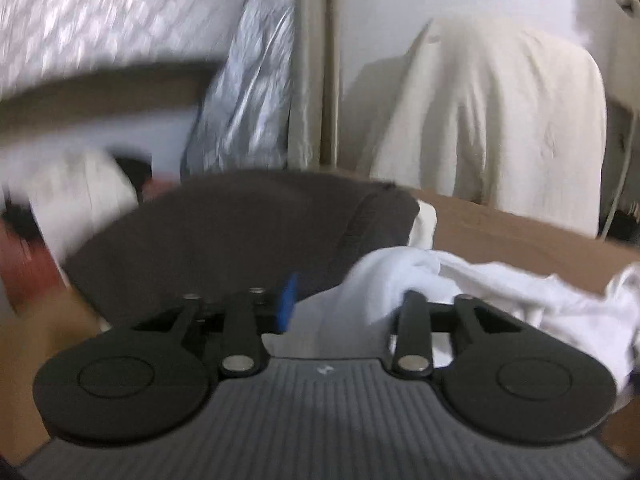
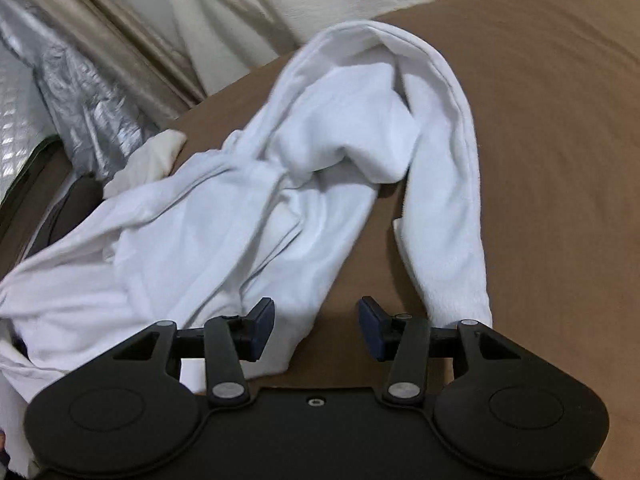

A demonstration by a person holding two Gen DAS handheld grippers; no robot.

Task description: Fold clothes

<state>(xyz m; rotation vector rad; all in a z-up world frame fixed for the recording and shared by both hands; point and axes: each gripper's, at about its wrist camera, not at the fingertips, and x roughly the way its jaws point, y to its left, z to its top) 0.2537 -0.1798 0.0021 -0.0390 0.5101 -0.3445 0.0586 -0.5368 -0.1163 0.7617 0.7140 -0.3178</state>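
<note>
Black linkage arms and round pivot discs fill the bottom of both wrist views. Between them in the right wrist view, the right gripper (image 2: 316, 330) stands with its jaws clearly apart, blue pads facing each other across a bare gap; nothing is between them, and only the brown cover shows there. Just beyond and to the left of that gap lies the white garment (image 2: 256, 184), crumpled and twisted, one long strip of it curving away and back down to end just beside the right finger's linkage. It rests on the brown bed cover (image 2: 540, 128). In the left wrist view the left gripper (image 1: 340, 312) shows one blue pad at the left, while bunched white cloth hides the other side, so how far its jaws stand apart, and whether they pinch the cloth, cannot be told. Ahead of it sits a dark grey folded garment (image 1: 240, 232), touching the white one. Farther back, a cream cloth (image 1: 500, 120) hangs draped against the wall, and a crinkled silver plastic sheet (image 1: 248, 92) stands at the left.
</note>
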